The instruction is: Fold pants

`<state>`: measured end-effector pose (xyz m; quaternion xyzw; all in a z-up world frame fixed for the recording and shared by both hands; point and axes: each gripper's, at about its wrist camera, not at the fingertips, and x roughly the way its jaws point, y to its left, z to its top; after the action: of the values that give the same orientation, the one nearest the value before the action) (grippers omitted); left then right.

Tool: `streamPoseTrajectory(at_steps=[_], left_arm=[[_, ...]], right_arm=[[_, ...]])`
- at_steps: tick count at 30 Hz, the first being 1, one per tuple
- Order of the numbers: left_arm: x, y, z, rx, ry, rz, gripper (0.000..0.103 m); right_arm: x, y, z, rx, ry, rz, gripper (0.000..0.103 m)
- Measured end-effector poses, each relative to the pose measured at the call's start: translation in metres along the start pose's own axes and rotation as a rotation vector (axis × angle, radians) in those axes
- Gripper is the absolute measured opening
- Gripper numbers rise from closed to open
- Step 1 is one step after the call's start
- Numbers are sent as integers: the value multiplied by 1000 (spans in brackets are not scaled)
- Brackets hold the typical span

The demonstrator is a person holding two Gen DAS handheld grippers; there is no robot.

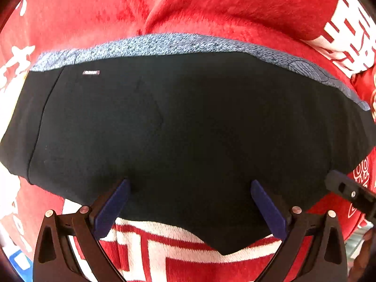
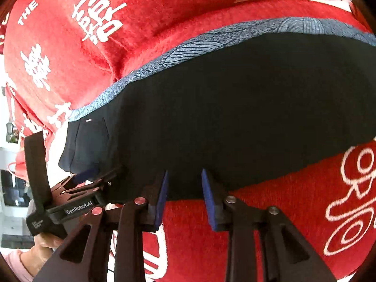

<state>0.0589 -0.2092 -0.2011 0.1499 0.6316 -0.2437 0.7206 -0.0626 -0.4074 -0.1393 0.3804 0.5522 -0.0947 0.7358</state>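
Observation:
The black pants (image 1: 188, 122) lie folded flat on a red blanket, with a grey patterned waistband (image 1: 164, 44) along the far edge. They also show in the right wrist view (image 2: 235, 117). My left gripper (image 1: 190, 183) is open, its blue pads resting over the near edge of the pants. My right gripper (image 2: 184, 174) is open at the near edge of the pants, to the right of the left gripper (image 2: 94, 176), which shows at the pants' left corner. The right gripper's tip shows at the right edge of the left wrist view (image 1: 347, 188).
A red blanket (image 1: 211, 4) with white lettering and patterns covers the whole surface under the pants, bunched into folds beyond the waistband. It also shows in the right wrist view (image 2: 117, 35). A hand (image 2: 42, 246) holds the left gripper at the lower left.

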Motion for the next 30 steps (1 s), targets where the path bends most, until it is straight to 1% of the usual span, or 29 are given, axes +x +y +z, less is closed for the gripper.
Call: streamPoseTrajectory(at_steps=[4,5,6,7,8,9,12,13,18,20,22,24,25,26,27,28,29,30], left_arm=[[-9,-12,7,33,17,66,103],[-11,-15,8,36,17,71,103],[-14,-18,9,35,16,70,103],[-17,-21,11,32,11,66,103],[-20,-25,15,30,5,63,103],[-23,-29,19,28,-4,62,103],[-29,-42,38,29,-39,54,103],[-28,-46,50,29,-48,55,103],[-17,-64,85,3,-69,92,103],[-11,-69,96,-13,-67,103,103],[-6,-73,100,-15,-58,112,103],[6,-78,103,-2,-27,137,103],[15,-81,103,10,-1,164,103],[20,-82,102,16,9,174,103],[22,-82,101,15,6,174,103],[21,-81,100,9,-3,171,103],[21,-80,99,3,-2,168,103],[21,-79,99,0,4,166,103]], right_arm=[[-2,1,0,22,40,3,33],[-7,-2,-2,28,50,-6,33],[-11,-3,-5,32,54,-7,36],[-16,-8,-7,37,57,-50,44],[-23,-15,-10,35,52,-84,46],[-29,-20,-11,33,43,-99,46],[-46,-39,-11,50,19,-119,46],[-50,-43,-9,54,11,-128,46],[-69,-52,10,21,-56,-187,46],[-75,-54,25,0,-88,-214,46],[-76,-57,40,-19,-102,-248,55],[-73,-63,55,-39,-111,-289,56],[-71,-67,61,-52,-112,-312,56],[-67,-73,67,-70,-103,-345,56],[-63,-79,70,-80,-80,-380,57],[-57,-89,73,-79,-40,-424,56],[-54,-98,74,-63,-18,-429,56],[-59,-105,73,-44,-31,-389,56]])
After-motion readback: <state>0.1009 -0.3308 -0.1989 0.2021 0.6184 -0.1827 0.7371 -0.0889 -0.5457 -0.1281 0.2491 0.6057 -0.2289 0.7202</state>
